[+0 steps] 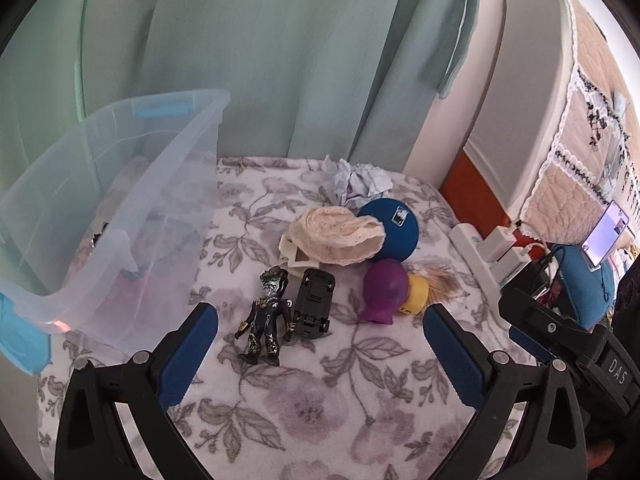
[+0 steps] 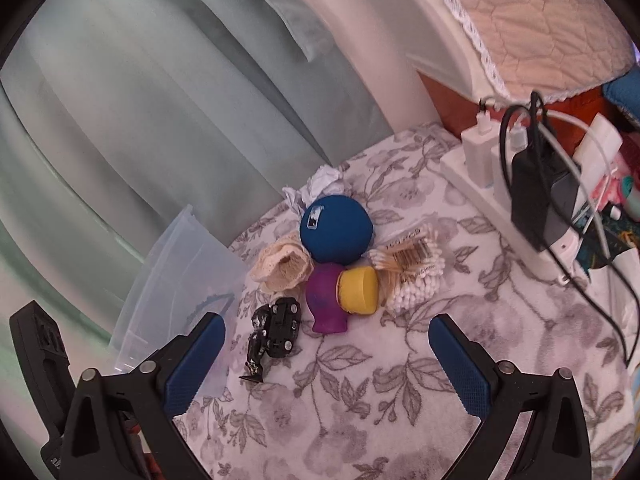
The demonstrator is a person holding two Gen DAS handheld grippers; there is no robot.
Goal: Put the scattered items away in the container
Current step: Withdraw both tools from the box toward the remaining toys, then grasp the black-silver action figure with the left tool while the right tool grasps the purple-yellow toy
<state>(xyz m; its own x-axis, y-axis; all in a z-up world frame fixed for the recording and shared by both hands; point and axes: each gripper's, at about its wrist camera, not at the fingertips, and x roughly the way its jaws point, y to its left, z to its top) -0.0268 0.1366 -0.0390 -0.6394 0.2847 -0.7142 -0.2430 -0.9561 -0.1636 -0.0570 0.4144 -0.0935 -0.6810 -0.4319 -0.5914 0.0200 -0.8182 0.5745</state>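
A clear plastic bin (image 1: 120, 216) with blue latches stands at the left on the floral blanket (image 1: 320, 400); its corner shows in the right wrist view (image 2: 180, 272). Scattered beside it: a dark toy figure (image 1: 266, 316), a black toy car (image 1: 314, 304), a purple toy (image 1: 384, 292), a yellow piece (image 1: 416, 294), a blue ball (image 1: 390, 228), a lace cloth (image 1: 336, 236), crumpled paper (image 1: 360, 184) and a bag of cotton swabs (image 2: 412, 272). My left gripper (image 1: 320, 328) is open and empty, just short of the figure and car. My right gripper (image 2: 326, 340) is open and empty, near the purple toy (image 2: 326, 300).
A white power strip (image 2: 492, 196) with chargers and cables lies along the blanket's right side. A phone (image 1: 604, 236) stands at the far right. A green curtain (image 1: 260, 60) hangs behind. The right gripper's body shows in the left wrist view (image 1: 568, 344).
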